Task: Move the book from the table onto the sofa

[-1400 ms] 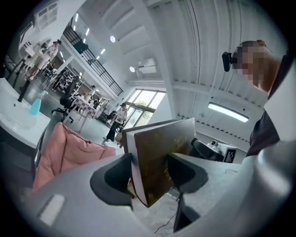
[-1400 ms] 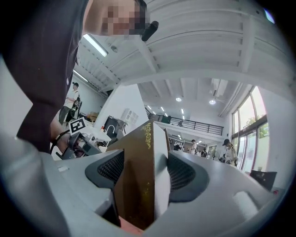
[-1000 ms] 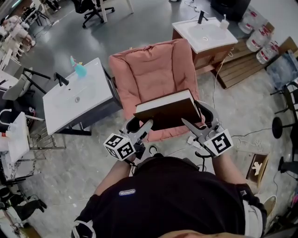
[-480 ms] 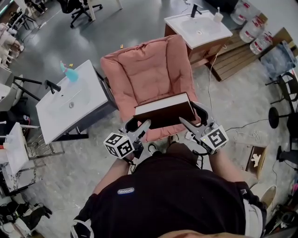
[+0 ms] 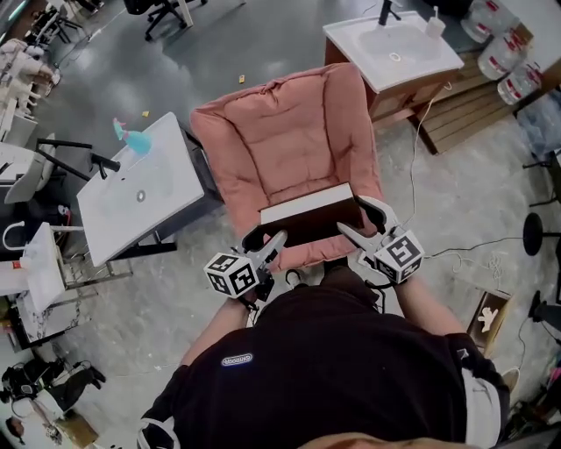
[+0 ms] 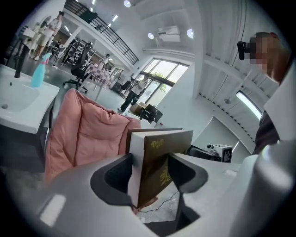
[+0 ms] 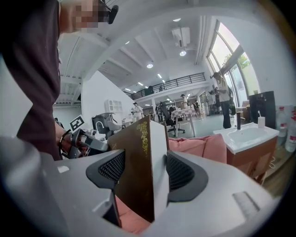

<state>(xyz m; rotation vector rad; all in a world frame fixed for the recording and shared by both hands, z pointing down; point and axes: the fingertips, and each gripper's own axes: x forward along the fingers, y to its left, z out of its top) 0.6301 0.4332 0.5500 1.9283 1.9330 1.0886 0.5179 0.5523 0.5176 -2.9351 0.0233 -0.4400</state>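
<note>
Left tongs [image 5: 266, 238] are closed on the left short end of the book [image 5: 311, 215]; the left gripper view shows cover and page block clamped between both pads. Right tongs [image 5: 361, 224] are closed on the opposite short end in the same manner. The book is off the bench and carried in the air, its page edge turned away from the person. Its long axis runs left to right between the two tongs, so neither is nearer: each bears one end. It hangs over the front edge of the sofa [image 5: 289, 131], whose pink seat cushion lies directly ahead and below. The coming move is judged to be a short advance and descent with both tongs kept level, then release. Farther out on the left, a white basin bench [image 5: 166, 197] carries a blue spray bottle [image 5: 130, 138] at its far edge; its bowl shows only the drain. Far right, a second basin unit [image 5: 394, 57] has a small pump bottle [image 5: 432, 24] at its rim
</note>
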